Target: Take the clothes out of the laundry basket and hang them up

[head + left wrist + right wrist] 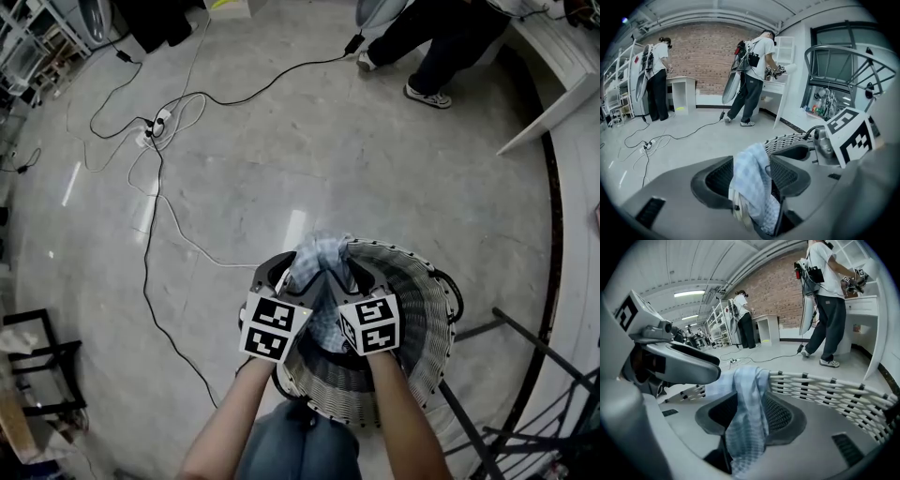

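The basket stands on the floor right in front of the person, whose forearms reach down over its near rim. A light blue checked cloth lies over the far rim, bunched at the top and hanging down inside.

Both grippers point down at this cloth, side by side and close together. The left gripper has its fingers apart, and the cloth hangs down through the gap, filling most of it. The right gripper has its fingers apart as well, with the same cloth draped between them and partly over the left pad. The basket's woven rim runs just beyond the right gripper's tips.

Cables trail across the floor to the left. A dark metal frame stands just right of the basket. Farther off, another person stands at a white desk.
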Action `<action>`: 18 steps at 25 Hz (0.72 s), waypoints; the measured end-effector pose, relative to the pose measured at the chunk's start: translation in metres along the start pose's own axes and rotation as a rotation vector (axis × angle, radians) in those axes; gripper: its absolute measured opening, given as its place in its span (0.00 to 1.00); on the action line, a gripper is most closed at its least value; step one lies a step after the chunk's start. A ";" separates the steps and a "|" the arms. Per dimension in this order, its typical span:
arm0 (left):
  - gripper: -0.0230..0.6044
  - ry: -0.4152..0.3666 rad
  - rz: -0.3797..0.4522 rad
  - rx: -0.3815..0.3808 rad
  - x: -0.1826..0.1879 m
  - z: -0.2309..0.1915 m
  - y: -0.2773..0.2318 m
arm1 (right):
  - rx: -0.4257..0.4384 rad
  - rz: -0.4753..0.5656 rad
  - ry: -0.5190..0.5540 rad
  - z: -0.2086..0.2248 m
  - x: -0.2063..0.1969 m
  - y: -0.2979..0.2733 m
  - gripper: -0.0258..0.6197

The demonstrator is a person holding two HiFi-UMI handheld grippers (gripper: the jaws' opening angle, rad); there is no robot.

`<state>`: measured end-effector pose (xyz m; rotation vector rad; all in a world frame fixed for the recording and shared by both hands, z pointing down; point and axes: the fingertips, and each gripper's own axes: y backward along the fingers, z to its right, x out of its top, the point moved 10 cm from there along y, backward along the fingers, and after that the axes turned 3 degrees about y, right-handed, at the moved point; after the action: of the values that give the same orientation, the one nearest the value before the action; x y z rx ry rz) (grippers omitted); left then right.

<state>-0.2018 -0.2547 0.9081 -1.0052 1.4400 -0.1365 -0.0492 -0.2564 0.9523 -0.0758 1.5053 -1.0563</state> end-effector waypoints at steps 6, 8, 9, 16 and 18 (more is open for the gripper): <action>0.45 -0.002 -0.007 0.006 -0.003 -0.002 -0.002 | -0.001 -0.029 0.015 0.006 -0.007 -0.015 0.07; 0.45 0.005 -0.008 0.007 -0.001 0.000 0.002 | 0.005 -0.022 -0.001 0.006 -0.006 -0.007 0.07; 0.45 0.006 -0.009 0.007 0.001 0.002 0.005 | 0.007 -0.018 -0.007 0.005 -0.005 -0.002 0.07; 0.45 0.008 -0.012 -0.005 0.026 0.022 0.029 | 0.012 0.023 0.008 -0.004 0.023 0.045 0.06; 0.45 0.008 -0.012 -0.011 0.037 0.030 0.041 | 0.009 0.036 0.010 -0.008 0.038 0.061 0.06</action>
<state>-0.1887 -0.2390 0.8491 -1.0234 1.4435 -0.1419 -0.0345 -0.2396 0.8838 -0.0369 1.5053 -1.0363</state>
